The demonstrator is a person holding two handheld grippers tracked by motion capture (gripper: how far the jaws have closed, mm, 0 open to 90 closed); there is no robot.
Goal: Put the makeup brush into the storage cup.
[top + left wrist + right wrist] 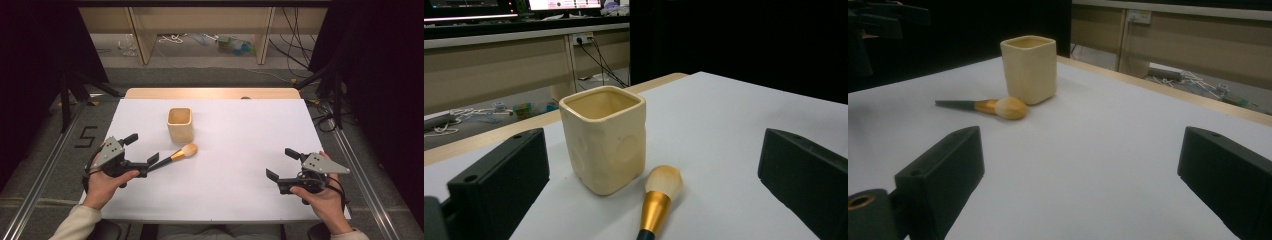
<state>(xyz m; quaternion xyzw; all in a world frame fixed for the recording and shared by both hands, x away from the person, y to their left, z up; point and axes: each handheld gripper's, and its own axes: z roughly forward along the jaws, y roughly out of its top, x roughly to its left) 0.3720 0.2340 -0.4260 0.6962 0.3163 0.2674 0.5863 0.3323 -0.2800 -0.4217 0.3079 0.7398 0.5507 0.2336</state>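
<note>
A cream square cup [180,125] stands upright on the white table top [240,145], left of the middle. Just in front of it lies a makeup brush [182,151] with a tan head, a gold ferrule and a black handle that points toward my left gripper [142,149]. That gripper is open, and the handle's end reaches in near its front jaw without touching. In the left gripper view the cup [604,140] and the brush [659,192] sit between the wide jaws. My right gripper [281,164] is open at the front right, over bare table. Its view shows the cup [1029,67] and the brush [993,106] far off.
A wooden strip [210,93] borders the table's far edge. Beyond it are shelf legs [142,40], cables and small items on the floor. Black stand legs [67,95] and dark curtains flank both sides. A "5" mark [86,136] is on the floor at the left.
</note>
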